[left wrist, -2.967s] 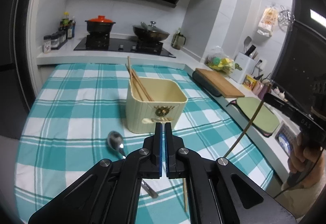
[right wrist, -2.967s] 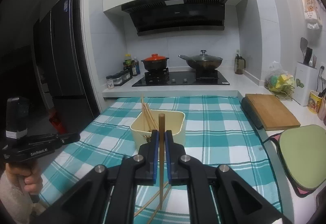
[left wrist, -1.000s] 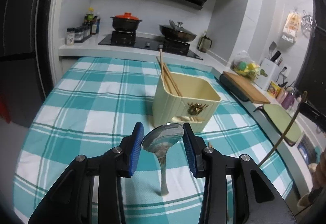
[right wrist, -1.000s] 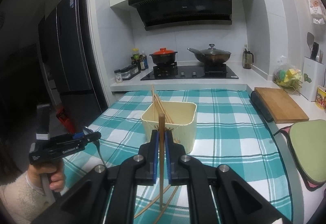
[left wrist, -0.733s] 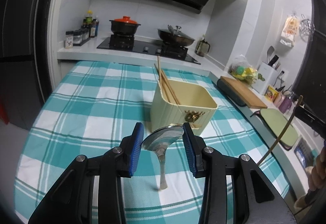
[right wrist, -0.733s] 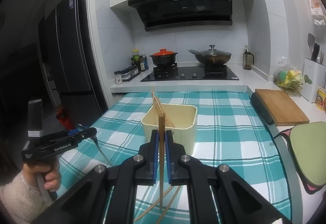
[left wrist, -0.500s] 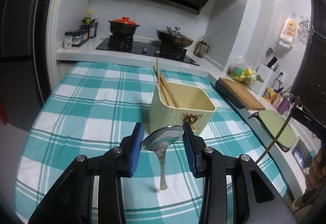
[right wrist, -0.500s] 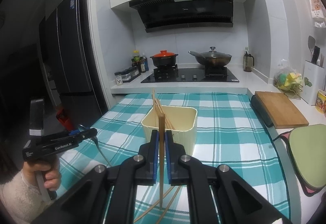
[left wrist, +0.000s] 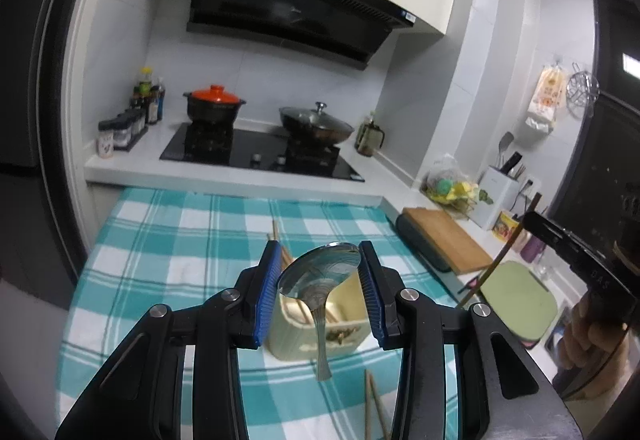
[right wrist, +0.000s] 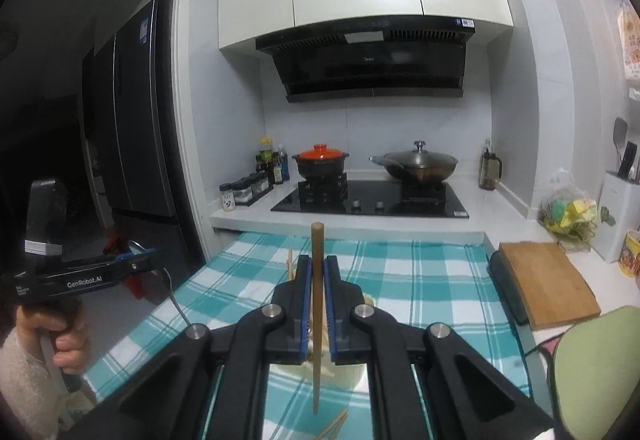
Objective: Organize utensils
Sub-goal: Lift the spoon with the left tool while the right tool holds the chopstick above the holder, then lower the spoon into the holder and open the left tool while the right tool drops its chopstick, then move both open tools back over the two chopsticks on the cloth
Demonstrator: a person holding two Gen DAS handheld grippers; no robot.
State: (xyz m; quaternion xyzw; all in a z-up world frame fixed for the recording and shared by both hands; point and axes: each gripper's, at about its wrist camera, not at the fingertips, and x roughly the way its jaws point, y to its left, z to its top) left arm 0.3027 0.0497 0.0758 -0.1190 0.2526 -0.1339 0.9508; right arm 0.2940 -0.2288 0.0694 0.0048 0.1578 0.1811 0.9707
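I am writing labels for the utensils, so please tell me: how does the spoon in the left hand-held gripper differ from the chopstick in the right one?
The spoon is shiny metal; the chopstick is plain wood. The spoon is gripped by its wide bowl, handle hanging down; the chopstick is clamped along its thin shaft, standing upright. Both are lifted above the cream utensil box.

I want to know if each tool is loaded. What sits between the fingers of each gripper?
Left wrist view: a spoon, bowl clamped, handle hanging down. Right wrist view: one wooden chopstick, held upright.
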